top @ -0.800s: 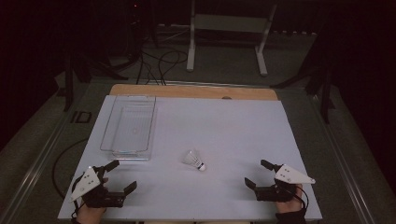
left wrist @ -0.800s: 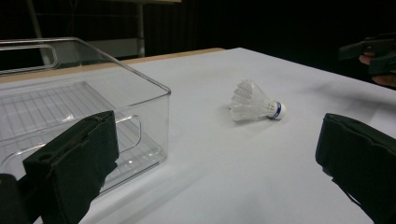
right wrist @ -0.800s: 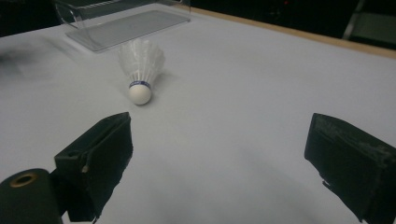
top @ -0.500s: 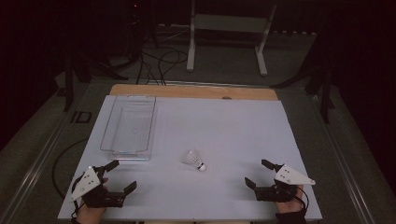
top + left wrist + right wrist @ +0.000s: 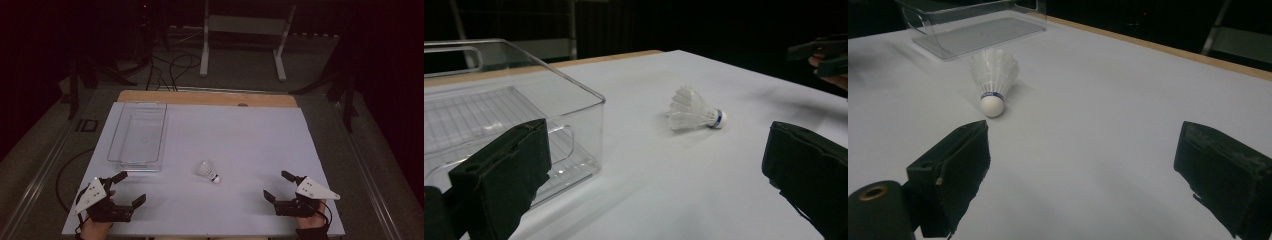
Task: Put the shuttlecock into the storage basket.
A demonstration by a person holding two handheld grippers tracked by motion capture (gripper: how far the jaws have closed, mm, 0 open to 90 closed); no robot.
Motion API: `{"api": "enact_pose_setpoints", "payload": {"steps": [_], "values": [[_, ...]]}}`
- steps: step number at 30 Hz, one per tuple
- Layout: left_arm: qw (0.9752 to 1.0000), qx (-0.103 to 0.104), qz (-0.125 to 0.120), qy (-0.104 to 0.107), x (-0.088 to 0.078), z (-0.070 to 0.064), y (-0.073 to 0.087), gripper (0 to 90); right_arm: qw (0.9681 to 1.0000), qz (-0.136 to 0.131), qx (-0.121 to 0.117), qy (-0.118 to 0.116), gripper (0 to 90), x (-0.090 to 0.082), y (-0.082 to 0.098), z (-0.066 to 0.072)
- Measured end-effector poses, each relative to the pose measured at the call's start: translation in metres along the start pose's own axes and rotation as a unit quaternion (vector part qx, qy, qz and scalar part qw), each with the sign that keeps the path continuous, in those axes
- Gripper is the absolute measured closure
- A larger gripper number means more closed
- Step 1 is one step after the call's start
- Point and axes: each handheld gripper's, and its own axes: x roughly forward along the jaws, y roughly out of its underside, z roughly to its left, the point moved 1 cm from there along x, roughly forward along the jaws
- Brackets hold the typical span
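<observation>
A white shuttlecock point(image 5: 208, 171) with a blue band lies on its side near the middle front of the white table point(image 5: 240, 135). It also lies ahead in the left gripper view point(image 5: 694, 110) and the right gripper view point(image 5: 994, 80). A clear plastic bin point(image 5: 139, 135) stands empty at the left; its near corner point(image 5: 524, 120) is close in the left gripper view. My left gripper point(image 5: 129, 188) rests open at the front left corner. My right gripper point(image 5: 278, 185) rests open at the front right. Nothing is between either pair of jaws.
A wooden strip point(image 5: 207, 98) runs along the table's far edge. Beyond it on the dark floor are cables point(image 5: 172, 65) and a white metal stand point(image 5: 242, 40). A rail point(image 5: 45, 170) runs along the table's left side.
</observation>
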Motion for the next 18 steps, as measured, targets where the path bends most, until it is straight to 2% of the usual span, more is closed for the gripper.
{"api": "enact_pose_setpoints", "payload": {"steps": [6,11,15,18], "values": [[0.9996,0.010,0.021,0.014,0.002,-0.004,-0.004,0.2,1.0000,-0.004,0.005,-0.002,7.7,-0.002,0.000,-0.001],[0.9988,0.007,0.038,0.031,0.006,-0.005,-0.008,0.2,1.0000,-0.008,0.004,-0.003,7.7,-0.004,-0.001,0.000],[0.9973,0.017,0.058,0.042,0.008,-0.008,-0.016,0.2,0.9999,-0.010,0.000,-0.002,7.7,-0.004,-0.002,0.000],[0.9945,0.034,0.084,0.052,0.009,-0.010,-0.021,0.2,0.9999,-0.009,0.003,-0.005,7.7,-0.004,-0.002,0.001]]}}
